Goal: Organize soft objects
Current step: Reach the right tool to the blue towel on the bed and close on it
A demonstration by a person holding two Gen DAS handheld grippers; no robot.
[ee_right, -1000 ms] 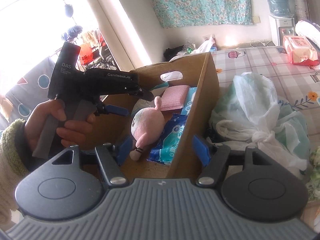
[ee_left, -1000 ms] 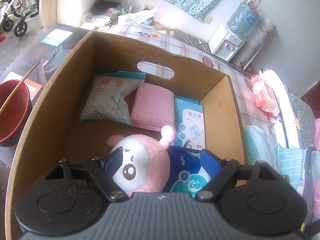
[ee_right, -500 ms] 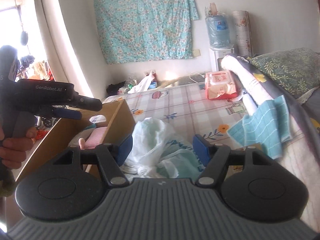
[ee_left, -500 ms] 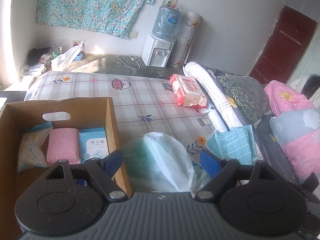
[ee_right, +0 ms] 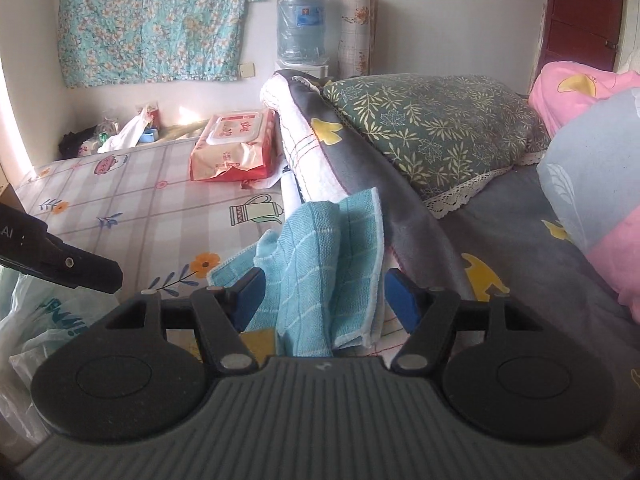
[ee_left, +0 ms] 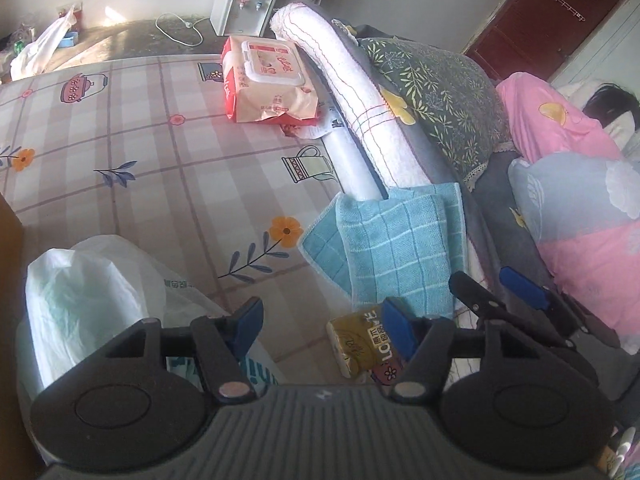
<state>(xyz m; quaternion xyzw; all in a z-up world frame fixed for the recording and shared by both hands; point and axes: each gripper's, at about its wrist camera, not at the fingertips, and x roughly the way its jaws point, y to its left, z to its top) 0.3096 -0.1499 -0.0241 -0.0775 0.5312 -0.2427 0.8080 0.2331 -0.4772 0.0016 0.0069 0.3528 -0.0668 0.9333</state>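
Plastic bag (ee_left: 100, 292) and tissue pack (ee_left: 360, 344) apparently flank the blue towel (ee_right: 320, 264).

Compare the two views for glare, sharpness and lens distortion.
Left wrist view: sunlight washes out the wet-wipes pack and the sheet around it, and the corners go dark. Right wrist view: even light, sharp blue cloth, and the wall edge at left bows.

Between the jaws, the left gripper's (ee_left: 322, 326) body covers the near end of a yellow tissue pack (ee_left: 358, 340), and the right gripper's (ee_right: 322, 298) body hides the blue checked towel's (ee_right: 320, 264) lower edge, with a white plastic bag (ee_right: 24, 320) cut off left of them.
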